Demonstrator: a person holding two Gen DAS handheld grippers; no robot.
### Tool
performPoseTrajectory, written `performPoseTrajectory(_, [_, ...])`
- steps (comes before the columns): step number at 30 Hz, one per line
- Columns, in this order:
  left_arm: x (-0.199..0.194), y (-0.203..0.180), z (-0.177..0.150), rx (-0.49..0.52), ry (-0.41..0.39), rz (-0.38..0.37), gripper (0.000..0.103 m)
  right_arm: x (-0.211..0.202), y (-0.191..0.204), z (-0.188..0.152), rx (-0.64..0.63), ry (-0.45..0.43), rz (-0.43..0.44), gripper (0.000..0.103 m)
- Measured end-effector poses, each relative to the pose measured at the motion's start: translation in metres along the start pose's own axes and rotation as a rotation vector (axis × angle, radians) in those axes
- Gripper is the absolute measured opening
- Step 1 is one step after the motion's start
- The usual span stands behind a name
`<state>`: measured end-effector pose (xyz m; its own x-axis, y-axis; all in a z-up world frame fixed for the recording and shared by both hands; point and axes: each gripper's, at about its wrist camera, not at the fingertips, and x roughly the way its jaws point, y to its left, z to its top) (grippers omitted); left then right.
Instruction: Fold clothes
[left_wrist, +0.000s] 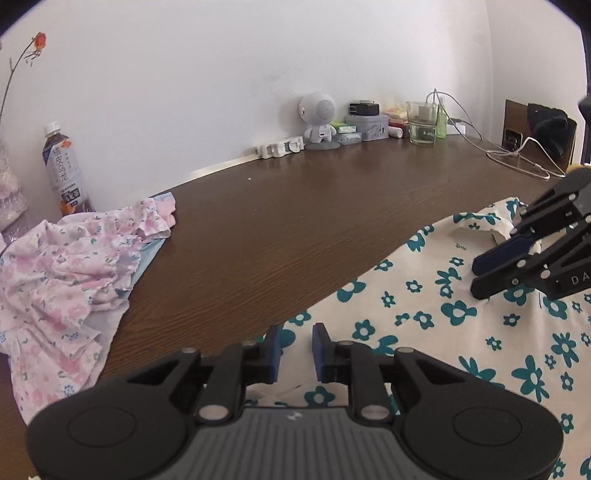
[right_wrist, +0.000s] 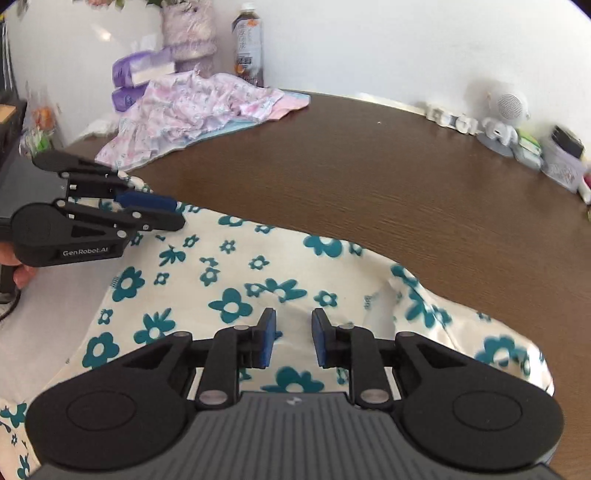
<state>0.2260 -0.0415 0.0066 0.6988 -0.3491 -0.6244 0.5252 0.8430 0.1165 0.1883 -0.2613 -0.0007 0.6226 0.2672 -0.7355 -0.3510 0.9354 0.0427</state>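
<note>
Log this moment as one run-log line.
left gripper: open over floral shirt | right gripper: open over shirt | pink clothes: unfolded, aside | fold: not started

I see two garments on the dark brown wooden table (left_wrist: 295, 221). The cream cotton garment with teal flower print (right_wrist: 258, 273) is spread mostly flat at the near edge, right of centre; its far-right end is rumpled, with a fold turned up. The pink floral-print garment with ruffles (left_wrist: 66, 280) lies crumpled in a heap at the far left, on top of a pale blue fabric piece (left_wrist: 144, 258). They're well apart, with bare wood between them.
</note>
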Motion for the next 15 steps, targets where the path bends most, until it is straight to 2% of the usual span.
performPoseTrajectory(4, [-0.005,0.014,-0.002,-0.069,0.016,0.059,0.023,-0.015,-0.016,-0.009,0.091,0.007,-0.045,0.019])
performPoseTrajectory(7, [-0.037,0.010,-0.004,-0.094,-0.018,0.049,0.020,-0.049,-0.010,-0.019,0.119,-0.027,0.018,0.021])
performPoseTrajectory(8, [-0.051,0.004,-0.007,-0.085,-0.036,0.028,0.020,-0.061,-0.003,-0.024,0.106,-0.032,0.038,0.022])
performPoseTrajectory(10, [-0.080,-0.011,-0.014,-0.050,-0.055,-0.036,0.022,-0.086,0.014,-0.038,0.078,-0.030,0.068,0.035])
performPoseTrajectory(12, [-0.109,-0.032,-0.025,-0.017,-0.046,-0.119,0.023,-0.103,0.026,-0.055,0.070,-0.010,0.083,0.038])
performPoseTrajectory(15, [-0.145,-0.060,-0.047,0.000,-0.005,-0.259,0.038,-0.122,0.035,-0.082,0.083,0.020,0.098,0.040])
